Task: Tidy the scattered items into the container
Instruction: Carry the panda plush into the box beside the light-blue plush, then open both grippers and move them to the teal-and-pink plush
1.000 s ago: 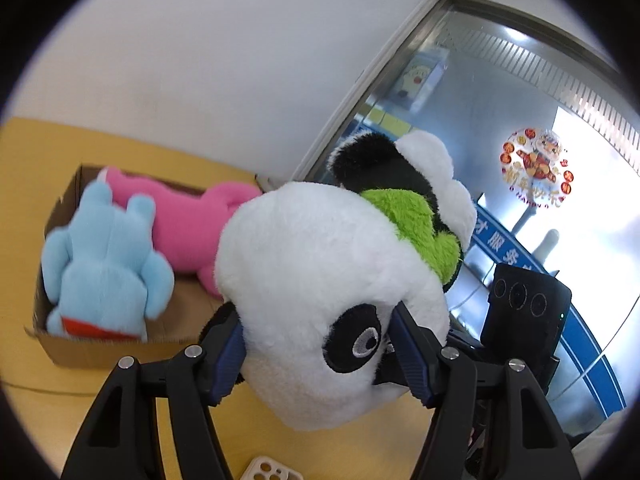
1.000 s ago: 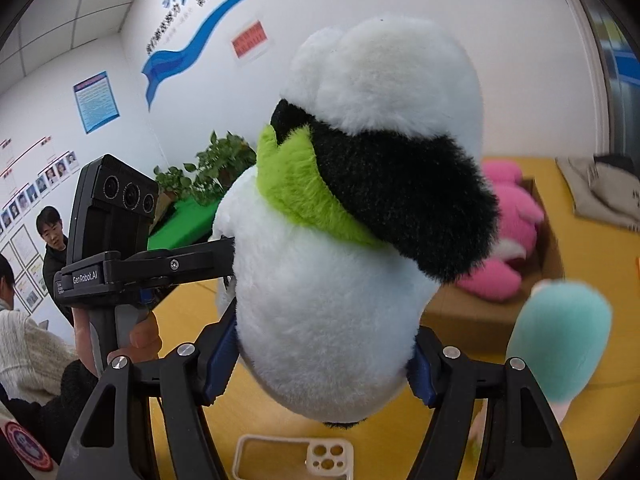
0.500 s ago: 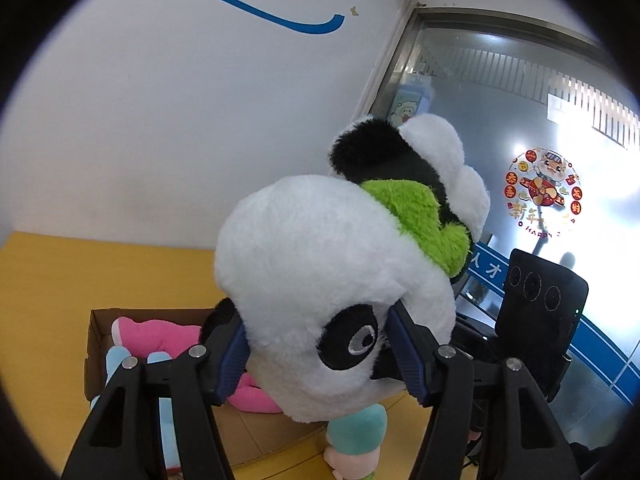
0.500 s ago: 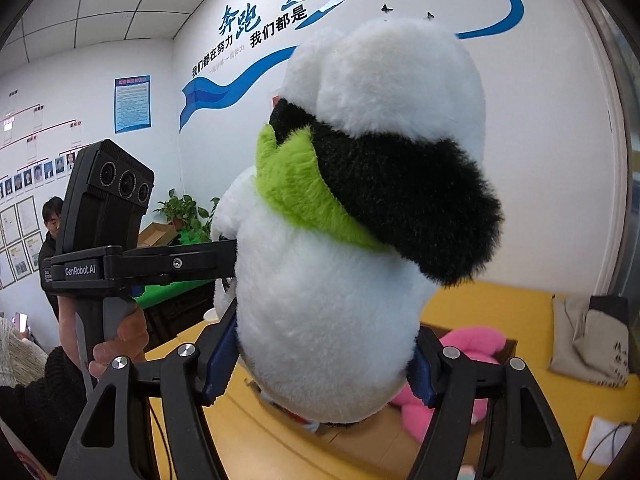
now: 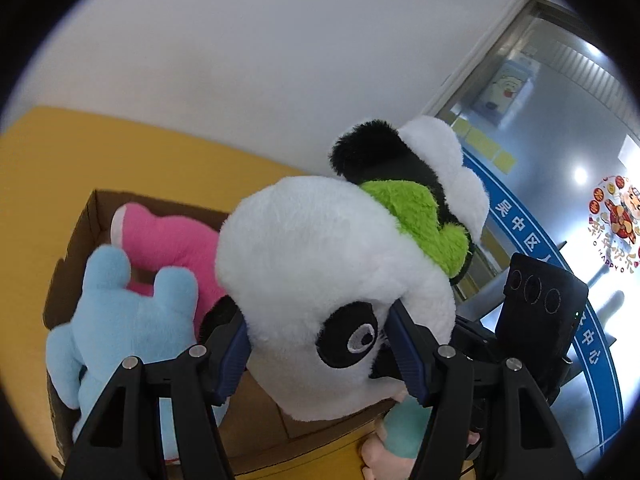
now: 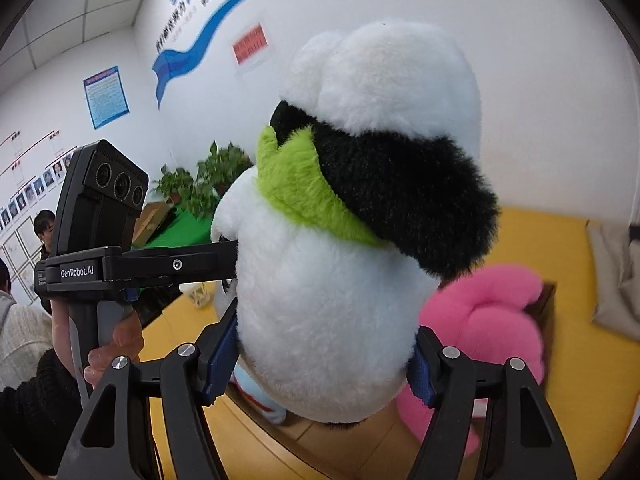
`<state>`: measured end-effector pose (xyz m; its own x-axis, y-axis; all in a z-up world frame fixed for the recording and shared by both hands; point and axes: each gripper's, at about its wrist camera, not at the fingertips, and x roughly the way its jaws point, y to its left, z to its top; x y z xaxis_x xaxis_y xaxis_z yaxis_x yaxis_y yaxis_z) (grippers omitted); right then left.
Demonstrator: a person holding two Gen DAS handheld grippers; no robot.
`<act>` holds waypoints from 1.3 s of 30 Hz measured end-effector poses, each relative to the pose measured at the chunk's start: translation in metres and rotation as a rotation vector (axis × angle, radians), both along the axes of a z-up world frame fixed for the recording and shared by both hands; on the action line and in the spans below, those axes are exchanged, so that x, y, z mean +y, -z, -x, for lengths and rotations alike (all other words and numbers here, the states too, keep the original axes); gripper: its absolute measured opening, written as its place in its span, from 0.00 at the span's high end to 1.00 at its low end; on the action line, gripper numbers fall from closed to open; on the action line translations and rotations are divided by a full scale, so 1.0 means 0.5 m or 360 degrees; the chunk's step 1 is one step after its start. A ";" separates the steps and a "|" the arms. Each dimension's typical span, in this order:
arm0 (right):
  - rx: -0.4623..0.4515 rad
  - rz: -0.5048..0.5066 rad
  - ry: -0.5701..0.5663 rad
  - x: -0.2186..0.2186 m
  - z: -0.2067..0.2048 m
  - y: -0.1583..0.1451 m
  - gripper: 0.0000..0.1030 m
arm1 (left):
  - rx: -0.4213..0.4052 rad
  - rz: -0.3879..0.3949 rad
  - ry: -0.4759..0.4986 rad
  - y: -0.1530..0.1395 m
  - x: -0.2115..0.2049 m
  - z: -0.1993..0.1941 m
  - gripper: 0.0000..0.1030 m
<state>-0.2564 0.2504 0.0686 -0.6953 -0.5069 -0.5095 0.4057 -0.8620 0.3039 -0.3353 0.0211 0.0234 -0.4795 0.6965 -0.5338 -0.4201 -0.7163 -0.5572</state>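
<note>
So both grippers have the panda plush [image 5: 320, 280] pinched between them and it's up in the air. The left hand-held gripper [image 5: 322, 350] is clamped on the head, blue pads pressed into the fur on either side of the black eye patch. The right hand-held gripper [image 6: 324, 354] is squeezed onto the white body end, with the green scarf and a black limb sticking up past it.

Compared with half a second back, the view has swung down a lot. Back then the left wrist view was mostly wall, with the cardboard box [image 5: 80, 236] only peeking in at the bottom; now the box fills the lower left and the panda hangs right over its near right part. The grip on both ends looks the same as before.

Inside the box the blue plush [image 5: 120, 320] lies toward the near side and the pink plush [image 5: 168, 244] behind it, toward the far wall. In the right wrist view the pink one has gone from a small bit low down to a big blob just right of the panda. A teal plush [image 5: 404, 428] sits on the yellow table [image 5: 100, 148] just outside the box's near right corner.
</note>
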 end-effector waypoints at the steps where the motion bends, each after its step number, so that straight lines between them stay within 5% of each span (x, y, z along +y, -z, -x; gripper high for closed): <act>1: -0.0054 0.0010 -0.0013 0.003 0.011 0.024 0.27 | -0.0035 0.0005 -0.0011 0.021 0.001 0.000 0.39; 10: -0.0468 -0.0046 -0.0093 -0.006 0.054 0.181 0.27 | -0.0290 0.0028 -0.0139 0.180 -0.004 -0.043 0.43; 13: -0.0586 -0.0138 -0.0077 -0.013 0.063 0.220 0.26 | -0.0317 0.0081 -0.0158 0.202 0.014 -0.073 0.51; 21: -0.0816 -0.0175 -0.0071 0.006 0.042 0.305 0.14 | -0.0299 0.0122 -0.0200 0.213 0.020 -0.151 0.52; 28: -0.0608 -0.0128 -0.0042 0.061 -0.016 0.208 0.14 | -0.0175 0.0124 -0.0248 0.167 -0.027 -0.199 0.52; 32: -0.0496 -0.0151 0.0197 0.126 -0.006 0.157 0.14 | -0.0131 0.0176 -0.0233 0.159 -0.027 -0.216 0.52; 34: -0.0545 -0.0143 0.0250 0.135 0.022 0.165 0.18 | -0.0119 0.0180 -0.0206 0.159 -0.022 -0.223 0.52; 36: -0.0622 -0.0195 0.0224 0.119 0.055 0.197 0.32 | -0.0110 0.0188 -0.0174 0.160 -0.010 -0.228 0.52; 39: -0.0624 -0.0128 0.0182 0.112 0.066 0.223 0.33 | -0.0093 0.0224 -0.0117 0.155 0.012 -0.234 0.52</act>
<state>-0.2896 0.3064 -0.0428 -0.4903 -0.3855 -0.7817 0.1730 -0.9221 0.3462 -0.2186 0.0271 -0.0542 -0.4918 0.5770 -0.6521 -0.3338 -0.8166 -0.4709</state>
